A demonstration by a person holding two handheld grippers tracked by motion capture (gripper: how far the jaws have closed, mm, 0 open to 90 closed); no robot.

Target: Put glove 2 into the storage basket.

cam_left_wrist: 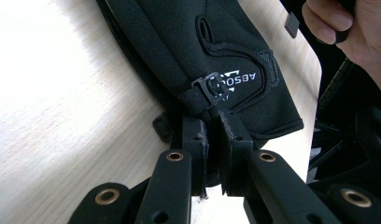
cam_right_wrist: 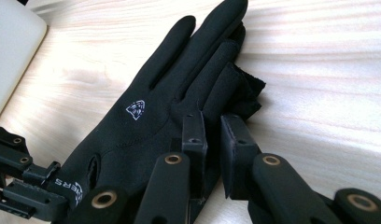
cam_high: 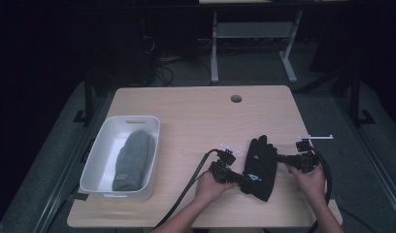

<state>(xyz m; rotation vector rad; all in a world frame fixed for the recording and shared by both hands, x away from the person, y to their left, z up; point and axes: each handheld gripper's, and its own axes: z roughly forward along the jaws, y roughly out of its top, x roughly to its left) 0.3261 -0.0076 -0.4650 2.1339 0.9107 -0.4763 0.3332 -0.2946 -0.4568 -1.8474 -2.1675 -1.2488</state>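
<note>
Black glove (cam_high: 260, 167) lies flat on the table (cam_high: 196, 116), fingers pointing away from the person, cuff toward the near edge, between the two hand-held grippers. In the right gripper view a second black layer sticks out under its fingers, so it may be a stacked pair; cannot tell for sure. Left hand-held gripper (cam_high: 243, 180) is at the glove's cuff end, jaws closed on the cuff edge just below the strap buckle (cam_left_wrist: 211, 87) and the white logo print, as the left gripper view shows. Right hand-held gripper (cam_high: 282, 158) comes in from the glove's right side, level with the base of the fingers; in the right gripper view its jaws are pinched on the glove's outer edge beside the little finger, fabric between the pads. Both grippers point toward each other across the glove, with the glove's palm area between them. Left hand (cam_high: 209, 187) and right hand (cam_high: 310, 180) hold the gripper bodies near the table's front edge; black cables trail back toward the person. Well left of the left hand-held gripper, a white bin (cam_high: 105, 160) sits on the table's left side, with a grey knit hat (cam_high: 133, 160) lying inside it lengthwise. Far from both grippers, a round cable hole (cam_high: 236, 98) near the table's back edge.
</note>
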